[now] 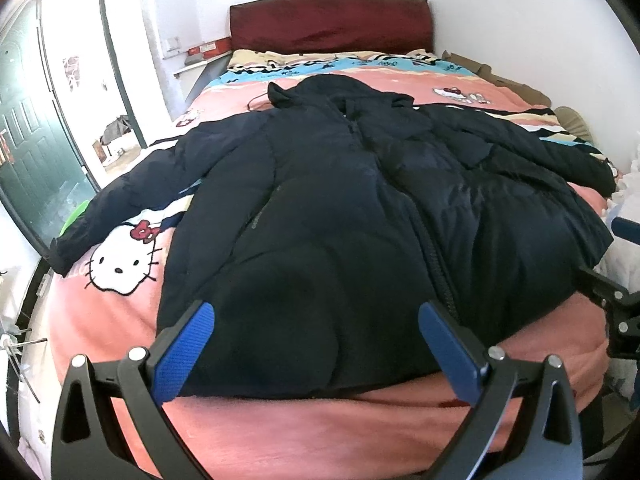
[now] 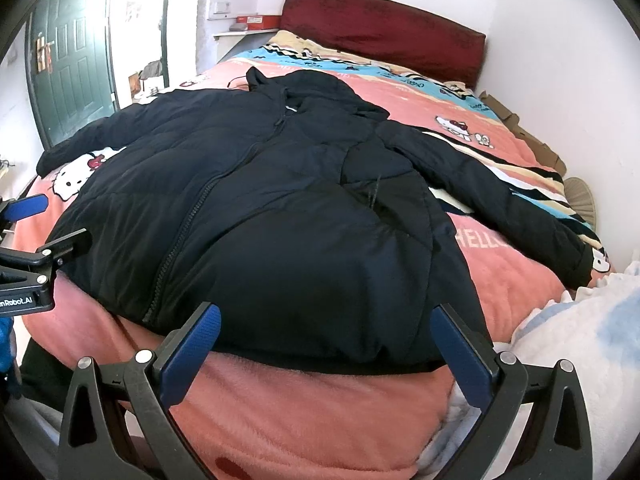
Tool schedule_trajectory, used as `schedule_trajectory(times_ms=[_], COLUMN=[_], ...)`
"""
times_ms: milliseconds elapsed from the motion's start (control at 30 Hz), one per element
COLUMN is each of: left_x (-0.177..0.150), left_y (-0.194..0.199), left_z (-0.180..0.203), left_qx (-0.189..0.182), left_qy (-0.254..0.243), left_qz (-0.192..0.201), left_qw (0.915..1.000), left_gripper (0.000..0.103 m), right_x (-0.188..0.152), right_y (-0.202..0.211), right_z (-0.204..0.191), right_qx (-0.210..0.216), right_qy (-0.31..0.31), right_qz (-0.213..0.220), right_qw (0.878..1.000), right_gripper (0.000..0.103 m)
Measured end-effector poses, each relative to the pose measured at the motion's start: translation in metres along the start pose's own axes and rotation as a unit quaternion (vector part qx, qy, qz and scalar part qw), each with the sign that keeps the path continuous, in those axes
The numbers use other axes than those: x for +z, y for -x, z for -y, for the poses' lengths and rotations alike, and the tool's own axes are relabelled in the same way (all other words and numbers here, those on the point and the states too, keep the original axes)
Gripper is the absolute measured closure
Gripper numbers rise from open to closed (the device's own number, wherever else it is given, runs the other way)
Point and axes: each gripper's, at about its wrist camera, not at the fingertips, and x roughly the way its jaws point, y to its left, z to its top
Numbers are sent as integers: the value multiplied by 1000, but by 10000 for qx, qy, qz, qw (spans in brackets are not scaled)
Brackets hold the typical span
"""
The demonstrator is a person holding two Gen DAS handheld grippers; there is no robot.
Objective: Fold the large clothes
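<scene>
Pink fleece cartoon-cat blanket (image 2: 500,280) lettering partly hidden beneath the black puffer jacket's (image 2: 280,208) right sleeve.

a home bedroom: ahead of the hand-held gripper lies a bed (image 1: 280,432) with a pink cartoon-cat blanket (image 1: 120,264), a dark red headboard (image 1: 332,24) beyond, a green door (image 2: 68,56) far left.

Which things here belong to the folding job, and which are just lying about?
Part of the job:
black jacket, spread flat
left claw, open
right claw, open
pink blanket beneath it

Just lying about:
red box on the shelf
cardboard by the wall
white fluffy fabric
</scene>
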Motion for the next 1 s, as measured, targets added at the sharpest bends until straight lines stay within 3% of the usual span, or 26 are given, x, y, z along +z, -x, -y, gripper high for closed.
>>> schedule_trajectory(times_ms=[1000], left_x=[7], left_y=[-15], left_z=[-2], left_qx=[-155], left_qy=[-20], left_qz=[-269], left_qw=[9995], left_gripper=[0], right_x=[1], right_y=[-9], right_z=[9], right_qx=[-9], right_qy=[-194], right_qz=[-30], right_qw=[9998], right_gripper=[1])
